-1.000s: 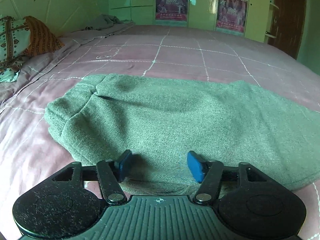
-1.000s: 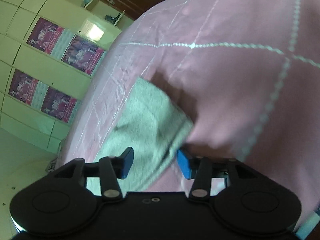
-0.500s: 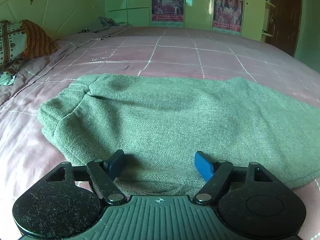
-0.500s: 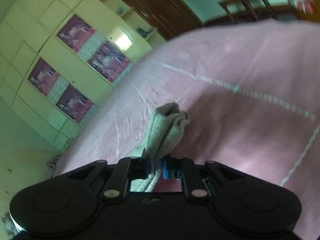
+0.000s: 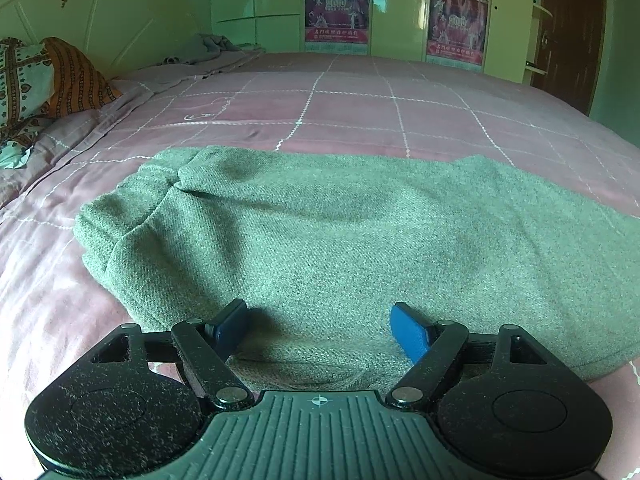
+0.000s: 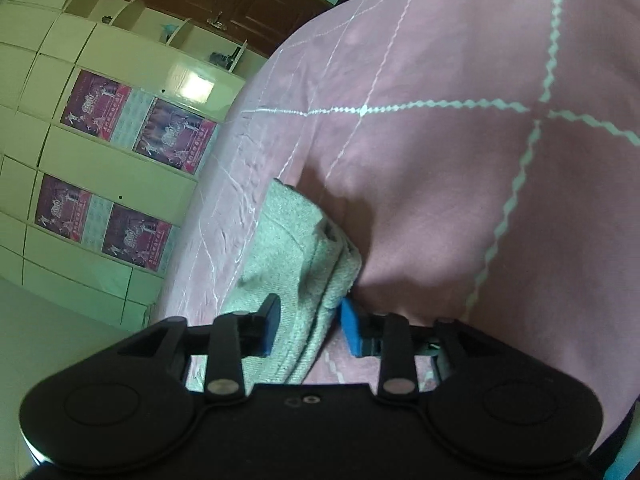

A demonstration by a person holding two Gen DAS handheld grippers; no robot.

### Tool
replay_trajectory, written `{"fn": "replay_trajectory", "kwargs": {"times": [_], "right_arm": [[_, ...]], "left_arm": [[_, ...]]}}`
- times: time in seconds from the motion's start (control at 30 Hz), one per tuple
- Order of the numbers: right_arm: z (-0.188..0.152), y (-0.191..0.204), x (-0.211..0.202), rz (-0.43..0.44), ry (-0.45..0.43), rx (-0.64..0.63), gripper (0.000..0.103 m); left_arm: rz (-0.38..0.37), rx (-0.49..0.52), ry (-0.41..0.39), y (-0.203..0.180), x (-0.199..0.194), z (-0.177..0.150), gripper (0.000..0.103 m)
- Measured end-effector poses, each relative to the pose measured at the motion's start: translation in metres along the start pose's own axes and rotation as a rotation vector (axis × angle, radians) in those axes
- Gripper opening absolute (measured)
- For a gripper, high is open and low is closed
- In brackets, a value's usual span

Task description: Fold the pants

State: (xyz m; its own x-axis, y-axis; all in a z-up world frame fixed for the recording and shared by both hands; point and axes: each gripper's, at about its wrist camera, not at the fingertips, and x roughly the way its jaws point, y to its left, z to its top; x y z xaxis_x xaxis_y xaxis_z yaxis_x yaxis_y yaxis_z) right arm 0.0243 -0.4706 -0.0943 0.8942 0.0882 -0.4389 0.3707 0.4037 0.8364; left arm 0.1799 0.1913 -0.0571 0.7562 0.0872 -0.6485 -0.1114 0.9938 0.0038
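- Green knit pants [image 5: 340, 240] lie flat on the pink bed [image 5: 360, 100].
- Our left tongs [image 5: 320, 326] gape over the near hem; our right tongs [image 6: 308, 326] straddle the cuff, not yet closed.
- We should pinch every layer before lifting.

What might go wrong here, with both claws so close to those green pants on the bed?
The right gripper is open around a bunched end of the green pants, close against the pink bedspread; closing could pinch the spread too, or catch only some layers. The left gripper is open over the pants' near edge, so a lift from one side alone might drag the fabric crooked.
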Motion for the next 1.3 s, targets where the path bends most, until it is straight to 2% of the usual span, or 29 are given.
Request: {"fn": "replay_trajectory", "kwargs": {"times": [0.1,0.13,0.17,0.2,0.23,0.27,0.3,0.33,0.37,0.43,0.5,0.53,0.57,0.63,0.7,0.83,0.93,1.07,1.13,1.3], "right_arm": [[0.001,0.008,0.016,-0.046,0.015,-0.032,0.035],[0.001,0.013,0.018,-0.080,-0.001,-0.066,0.019],[-0.002,0.021,0.020,-0.124,-0.025,-0.108,0.014],[-0.006,0.031,0.020,-0.128,-0.067,-0.169,0.014],[-0.012,0.042,0.012,-0.095,-0.126,-0.241,0.014],[-0.018,0.052,0.007,-0.105,-0.157,-0.308,0.014],[-0.020,0.053,0.009,-0.139,-0.142,-0.316,0.014],[-0.016,0.045,0.018,-0.192,-0.095,-0.273,0.015],[-0.009,0.036,0.025,-0.209,-0.049,-0.207,0.013],[0.002,0.026,0.032,-0.182,-0.014,-0.124,0.017],[0.002,0.024,0.032,-0.165,-0.018,-0.114,0.018],[0.002,0.025,0.032,-0.174,-0.024,-0.124,0.015],[0.001,0.027,0.031,-0.187,-0.029,-0.135,0.016],[-0.009,0.047,0.030,-0.236,-0.055,-0.232,0.016],[-0.020,0.076,0.032,-0.239,-0.090,-0.352,0.015],[-0.041,0.133,0.044,-0.239,-0.149,-0.486,0.015],[-0.071,0.174,0.063,-0.193,-0.151,-0.572,0.016],[-0.131,0.224,0.096,-0.104,-0.079,-0.708,0.016],[-0.169,0.246,0.114,-0.046,-0.004,-0.783,0.016],[-0.284,0.276,0.167,0.099,0.296,-0.997,0.015]], "left_arm": [[0.000,0.001,0.003,-0.001,0.000,0.000,0.079],[0.001,0.000,0.006,0.000,-0.002,0.002,0.078],[0.016,-0.016,0.004,0.001,-0.007,0.006,0.078],[0.028,-0.036,-0.041,0.003,-0.019,0.009,0.078],[0.035,-0.041,-0.106,0.006,-0.030,0.011,0.078],[0.065,-0.031,-0.122,0.008,-0.034,0.012,0.078],[0.083,-0.022,-0.070,0.012,-0.026,0.013,0.078],[0.072,-0.023,0.026,0.016,-0.011,0.011,0.078],[0.048,-0.027,0.057,0.021,-0.002,0.006,0.080],[0.032,-0.036,0.021,0.024,-0.003,0.001,0.081],[0.023,-0.057,-0.007,0.026,-0.007,-0.001,0.081],[0.014,-0.072,-0.015,0.028,-0.010,-0.002,0.081],[0.003,-0.084,-0.021,0.030,-0.013,-0.001,0.081],[-0.015,-0.101,-0.036,0.035,-0.021,-0.001,0.081],[-0.030,-0.089,-0.014,0.039,-0.025,0.001,0.081],[0.002,-0.099,-0.003,0.054,-0.038,0.005,0.081],[-0.004,-0.160,-0.033,0.073,-0.055,0.002,0.081],[0.002,-0.181,-0.040,0.090,-0.068,-0.012,0.082],[0.005,-0.182,-0.036,0.096,-0.071,-0.020,0.082],[0.003,-0.202,-0.021,0.108,-0.075,-0.037,0.082]]}}
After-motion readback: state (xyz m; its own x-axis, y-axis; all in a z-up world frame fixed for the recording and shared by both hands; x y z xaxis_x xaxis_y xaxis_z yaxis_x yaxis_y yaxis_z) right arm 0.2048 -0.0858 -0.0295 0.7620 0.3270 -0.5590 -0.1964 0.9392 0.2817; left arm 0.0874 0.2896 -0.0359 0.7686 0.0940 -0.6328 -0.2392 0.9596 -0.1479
